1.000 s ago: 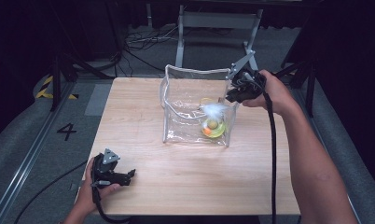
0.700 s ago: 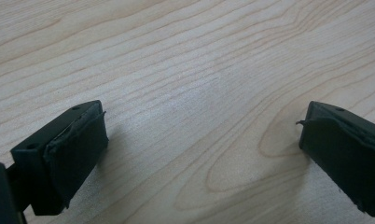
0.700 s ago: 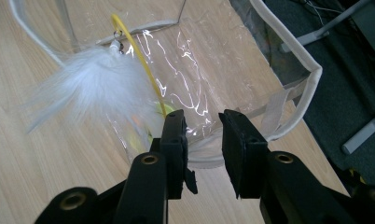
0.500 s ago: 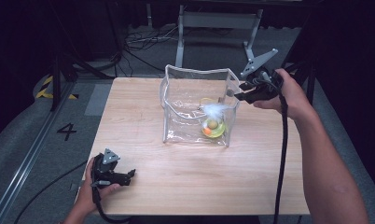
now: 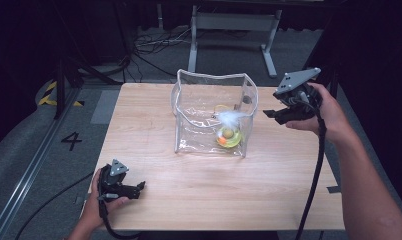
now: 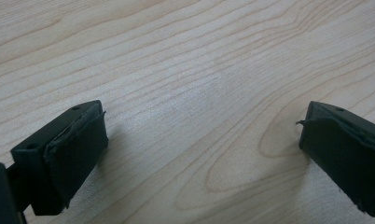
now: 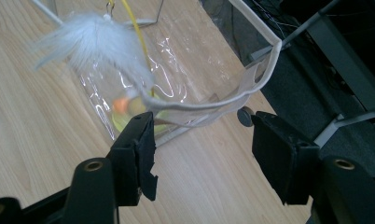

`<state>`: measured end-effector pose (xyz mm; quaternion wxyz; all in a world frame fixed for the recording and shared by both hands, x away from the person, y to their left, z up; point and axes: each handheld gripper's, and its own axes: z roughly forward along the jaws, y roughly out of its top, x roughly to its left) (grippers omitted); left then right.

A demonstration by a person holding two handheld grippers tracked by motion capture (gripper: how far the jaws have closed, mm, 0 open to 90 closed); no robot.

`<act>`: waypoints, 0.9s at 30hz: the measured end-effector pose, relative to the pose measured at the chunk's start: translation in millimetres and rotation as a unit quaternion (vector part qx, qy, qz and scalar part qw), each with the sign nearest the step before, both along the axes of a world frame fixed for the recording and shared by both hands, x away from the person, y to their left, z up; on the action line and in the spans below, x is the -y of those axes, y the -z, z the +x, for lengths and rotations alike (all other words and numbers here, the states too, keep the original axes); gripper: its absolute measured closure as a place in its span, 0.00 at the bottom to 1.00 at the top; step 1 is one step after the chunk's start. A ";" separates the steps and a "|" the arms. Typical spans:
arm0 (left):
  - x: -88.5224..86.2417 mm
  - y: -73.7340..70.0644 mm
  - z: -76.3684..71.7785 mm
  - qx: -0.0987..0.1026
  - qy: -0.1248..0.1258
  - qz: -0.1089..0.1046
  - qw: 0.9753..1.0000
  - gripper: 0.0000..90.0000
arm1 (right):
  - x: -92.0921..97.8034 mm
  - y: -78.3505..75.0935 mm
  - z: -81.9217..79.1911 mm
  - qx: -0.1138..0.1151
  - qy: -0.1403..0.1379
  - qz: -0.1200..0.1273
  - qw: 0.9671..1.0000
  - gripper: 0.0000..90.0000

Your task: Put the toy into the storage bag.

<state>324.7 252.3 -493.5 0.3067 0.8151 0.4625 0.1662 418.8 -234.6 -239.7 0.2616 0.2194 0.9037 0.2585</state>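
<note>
A clear plastic bag (image 5: pixel 211 117) stands upright in the middle of the wooden table (image 5: pixel 154 125), its mouth open at the top. Inside it lie a white feather (image 5: pixel 232 118), a yellow-green toy (image 5: pixel 229 136) and an orange piece. My right gripper (image 5: pixel 275 113) hovers open just right of the bag, empty. In the right gripper view the bag's rim (image 7: pixel 251 86), the feather (image 7: pixel 94 39) and the yellow toy (image 7: pixel 134 112) lie just beyond my open jaws. My left gripper (image 5: pixel 139 187) rests open near the table's front left corner, over bare wood (image 6: pixel 199 93).
A metal frame (image 5: pixel 234 35) and cables (image 5: pixel 154 45) lie on the floor behind the table. A floor rail (image 5: pixel 29 165) and a painted number 4 (image 5: pixel 71 141) are at the left. Bare wood lies between the bag and the table's front edge.
My right gripper has drawn back to the right, away from the bag's right rim, and now stands open beside it. The left gripper has stayed put.
</note>
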 end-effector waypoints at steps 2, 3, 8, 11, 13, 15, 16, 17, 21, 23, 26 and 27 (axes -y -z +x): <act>0.0 0.0 0.0 0.000 0.000 0.000 1.000 0.01 | 5.1 4.0 -3.9 0.004 0.005 0.000 1.000 0.41; 0.0 0.0 0.0 0.000 0.000 0.000 1.000 0.01 | 6.7 5.7 -4.9 0.001 0.006 0.002 1.000 0.41; 0.0 0.0 0.0 0.000 0.000 0.000 1.000 0.01 | 14.5 20.3 -11.5 0.003 0.013 -0.002 1.000 0.37; 0.1 0.0 0.0 0.000 0.000 -0.001 1.000 0.01 | 17.5 31.2 -16.0 0.003 0.021 -0.012 1.000 0.34; 0.0 0.0 0.0 0.000 0.000 0.000 1.000 0.01 | 19.9 38.8 -18.4 0.006 0.024 -0.020 0.999 0.31; 0.0 0.0 0.0 0.000 0.000 0.000 1.000 0.01 | 22.1 47.8 -20.3 0.005 0.035 -0.030 0.999 0.29; 0.1 0.0 0.0 0.000 0.000 0.000 1.000 0.01 | 23.0 51.5 -21.2 0.002 0.035 -0.033 0.999 0.29; 0.1 0.0 0.0 0.000 0.000 0.000 1.000 0.01 | 24.9 57.6 -22.7 -0.002 0.037 -0.033 0.999 0.29; 0.1 0.0 0.0 0.000 0.000 0.000 1.000 0.01 | 31.1 74.5 -27.8 -0.004 0.040 -0.031 0.999 0.28; 0.2 0.1 -0.1 0.001 -0.001 -0.001 1.000 0.01 | 34.2 82.8 -30.5 -0.003 0.043 -0.033 0.999 0.28; 0.0 0.0 0.0 0.000 0.000 0.000 1.000 0.01 | 38.3 95.3 -34.1 -0.003 0.042 -0.037 0.998 0.28; 0.0 0.0 0.0 0.000 0.000 0.000 1.000 0.01 | 39.8 100.9 -35.1 -0.004 0.045 -0.038 0.998 0.28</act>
